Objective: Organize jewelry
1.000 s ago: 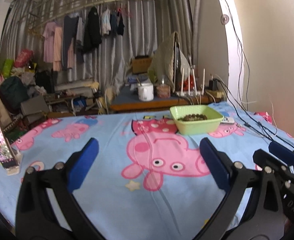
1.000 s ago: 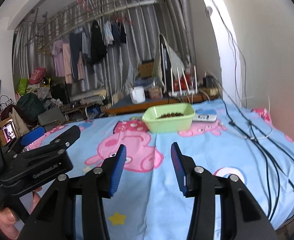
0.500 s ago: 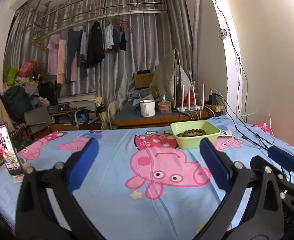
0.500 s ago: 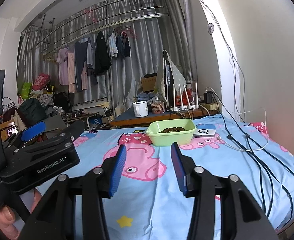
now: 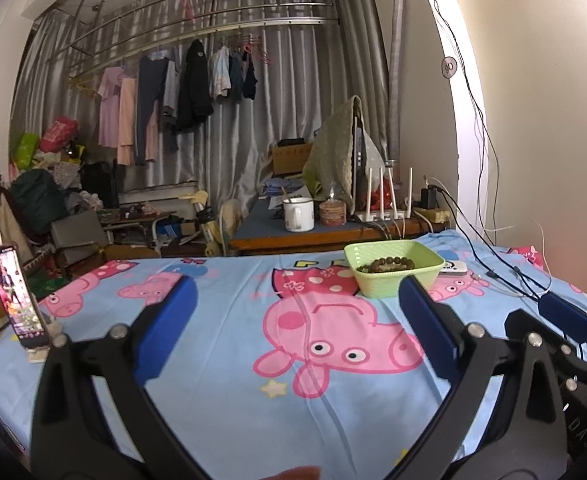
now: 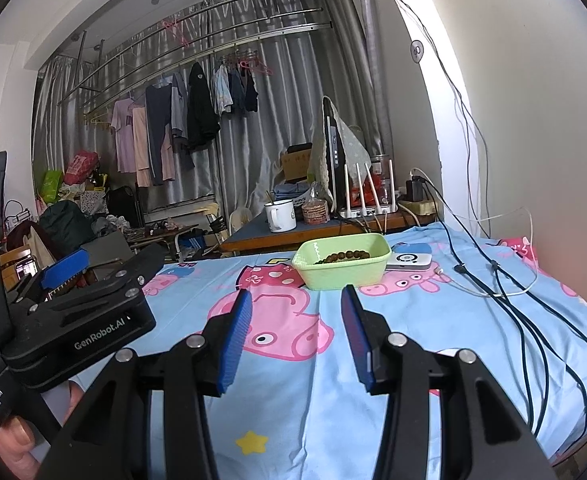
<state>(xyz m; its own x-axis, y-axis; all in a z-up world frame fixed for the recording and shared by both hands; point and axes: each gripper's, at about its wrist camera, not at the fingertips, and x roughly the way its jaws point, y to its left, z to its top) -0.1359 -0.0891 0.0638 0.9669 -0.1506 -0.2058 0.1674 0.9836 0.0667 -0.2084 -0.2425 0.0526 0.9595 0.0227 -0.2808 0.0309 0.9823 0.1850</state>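
Note:
A light green plastic basket point(image 5: 393, 276) point(image 6: 343, 266) sits at the far side of a blue cartoon-pig bedsheet point(image 5: 285, 360) point(image 6: 317, 380). Brown bead bracelets point(image 5: 385, 266) point(image 6: 343, 257) lie inside it. My left gripper point(image 5: 295, 294) hovers over the sheet well short of the basket, its blue-padded jaws spread wide with nothing between them. My right gripper point(image 6: 296, 303) hovers nearer the bed's front, jaws partly apart and empty, the basket straight ahead. Each gripper shows at the other view's edge: the left gripper's body point(image 6: 81, 320) at left, the right gripper's finger point(image 5: 565, 316) at right.
A white and blue device point(image 6: 409, 261) lies just right of the basket. Black and white cables point(image 6: 513, 300) run down the bed's right side from the wall. A phone point(image 5: 13, 300) stands at the bed's left edge. A desk with a mug point(image 5: 298, 214) and router stands behind.
Both views have tipped upward, so the basket and sheet sit lower in frame and more curtain and ceiling show. Neither gripper's jaws have changed their spread.

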